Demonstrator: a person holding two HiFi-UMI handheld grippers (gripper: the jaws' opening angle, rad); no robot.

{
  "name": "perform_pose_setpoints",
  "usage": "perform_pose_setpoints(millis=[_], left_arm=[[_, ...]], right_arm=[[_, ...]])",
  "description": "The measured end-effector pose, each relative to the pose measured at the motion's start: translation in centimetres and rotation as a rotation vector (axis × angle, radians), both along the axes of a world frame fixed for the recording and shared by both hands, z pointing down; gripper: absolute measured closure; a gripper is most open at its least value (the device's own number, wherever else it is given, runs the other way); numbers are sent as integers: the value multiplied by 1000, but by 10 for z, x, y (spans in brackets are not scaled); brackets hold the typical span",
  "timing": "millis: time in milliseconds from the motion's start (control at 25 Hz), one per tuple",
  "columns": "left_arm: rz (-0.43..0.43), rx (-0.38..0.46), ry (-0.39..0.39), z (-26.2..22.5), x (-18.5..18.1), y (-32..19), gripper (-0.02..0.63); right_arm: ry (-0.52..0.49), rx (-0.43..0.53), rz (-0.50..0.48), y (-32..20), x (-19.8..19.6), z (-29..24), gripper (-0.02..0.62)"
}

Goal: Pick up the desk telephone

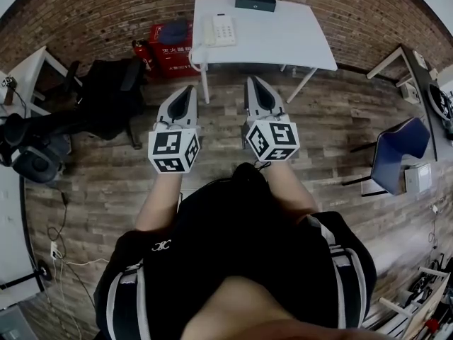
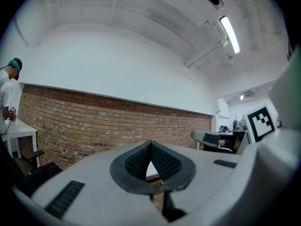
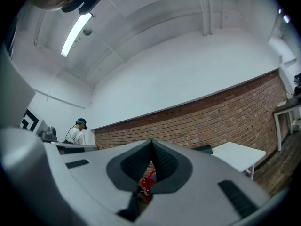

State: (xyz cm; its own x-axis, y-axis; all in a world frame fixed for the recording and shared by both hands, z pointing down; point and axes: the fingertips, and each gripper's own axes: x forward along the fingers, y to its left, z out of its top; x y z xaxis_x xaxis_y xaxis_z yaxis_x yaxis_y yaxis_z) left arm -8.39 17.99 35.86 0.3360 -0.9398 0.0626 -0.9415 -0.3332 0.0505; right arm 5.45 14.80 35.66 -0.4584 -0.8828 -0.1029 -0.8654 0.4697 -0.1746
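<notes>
Telephone (image 1: 219,30) appears only in the head view, on the white bench (image 1: 297,41), well beyond the left gripper (image 1: 188,91) and right gripper (image 1: 253,82), both empty with fingers together.

Bright even light frm ceiling tube (image 2: 229,33); fisheye warp, dark corners.

surface: white table (image 1: 283,44) | on it: desk telephone (image 1: 219,30), left end; dark box (image 1: 255,0), far edge

desk telephone (image 1: 221,30): smooth white plastic | table (image 1: 297,37): smooth matt white top | floor (image 1: 340,119): wood-look planks | wall (image 2: 94,121): rough red brick | left gripper (image 2: 151,144): matt grey plastic, ribbed black pads (image 2: 138,161)
</notes>
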Motion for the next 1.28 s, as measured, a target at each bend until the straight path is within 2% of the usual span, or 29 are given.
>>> perform_pose_setpoints(millis=[280,600,880,1280], left_arm=[[7,12,-22,2,-10,-20,606],[-5,14,-30,5,-27,-72,606],[-12,2,-21,10,-36,-129,606],[-52,-36,-16,20,-41,-229,606]], right_arm=[[-21,-11,11,-19,-8,6,597],[-13,2,12,-74,-19,5,597],[-46,5,-3,-134,-29,5,597],[-20,-18,-51,-240,-38,12,597]])
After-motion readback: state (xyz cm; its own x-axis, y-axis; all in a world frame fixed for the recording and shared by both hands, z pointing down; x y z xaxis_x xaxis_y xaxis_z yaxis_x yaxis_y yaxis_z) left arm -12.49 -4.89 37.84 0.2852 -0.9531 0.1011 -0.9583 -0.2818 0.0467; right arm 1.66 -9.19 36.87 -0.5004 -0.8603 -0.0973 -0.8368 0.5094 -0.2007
